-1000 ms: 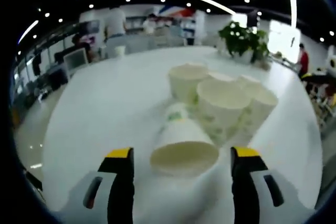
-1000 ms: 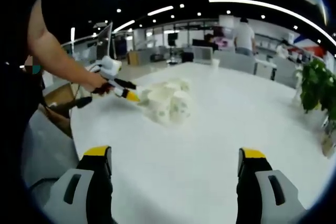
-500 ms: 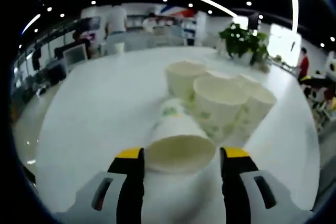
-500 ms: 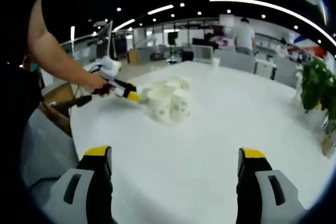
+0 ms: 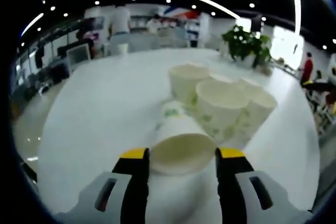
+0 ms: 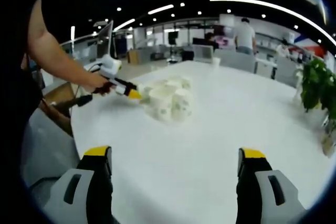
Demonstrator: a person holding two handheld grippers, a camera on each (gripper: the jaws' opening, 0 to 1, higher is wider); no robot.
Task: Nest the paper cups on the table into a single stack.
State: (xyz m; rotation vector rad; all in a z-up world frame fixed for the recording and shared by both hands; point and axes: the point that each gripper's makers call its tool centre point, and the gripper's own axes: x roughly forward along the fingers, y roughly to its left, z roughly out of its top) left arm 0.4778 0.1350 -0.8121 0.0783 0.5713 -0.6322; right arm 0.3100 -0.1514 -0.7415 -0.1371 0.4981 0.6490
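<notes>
Left claw (image 5: 181, 154) pinches tipped-over white paper cup (image 5: 181, 142) at its rim (for lifting, likely) | upright white paper cups (image 5: 220, 103) cluster just behind on white surface (image 5: 105, 108) | right claw (image 6: 176, 156) spread, idle, well apart

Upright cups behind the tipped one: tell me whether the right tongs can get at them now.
Probably yes. The right tongs are open over bare table, nothing between them and the upright cups; the left tongs sit at the cluster's far side.
</notes>
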